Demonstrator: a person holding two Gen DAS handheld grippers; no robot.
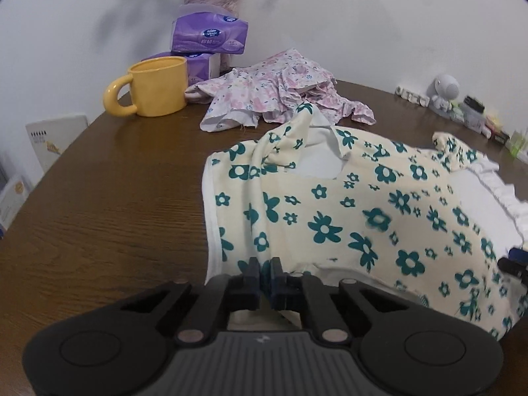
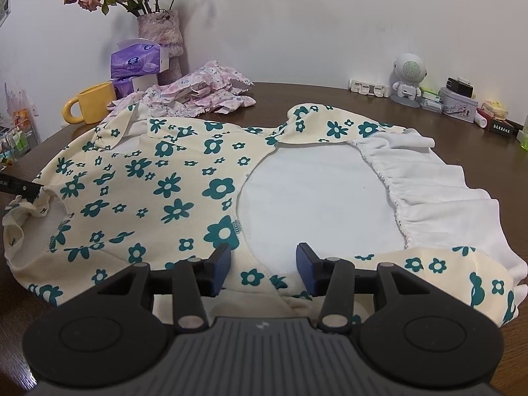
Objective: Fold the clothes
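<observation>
A cream garment with teal flowers [image 1: 363, 204] lies spread on the brown table [image 1: 115, 198]. My left gripper [image 1: 265, 270] is shut on its near edge, and the cloth bunches between the fingers. In the right wrist view the same garment [image 2: 148, 178] shows its white lining and a white frill [image 2: 429, 191] on the right. My right gripper [image 2: 264, 267] stands open just above the near hem, with a flowered strip lying between its blue pads. The left gripper's tip [image 2: 19, 188] shows at the far left, pinching a corner of the cloth.
A crumpled pink floral garment [image 2: 204, 92] lies at the back beside a yellow mug [image 2: 95, 102], purple tissue packs [image 2: 138, 59] and a vase of flowers [image 2: 161, 29]. A white figurine [image 2: 409, 76] and small boxes [image 2: 458, 102] line the back right edge.
</observation>
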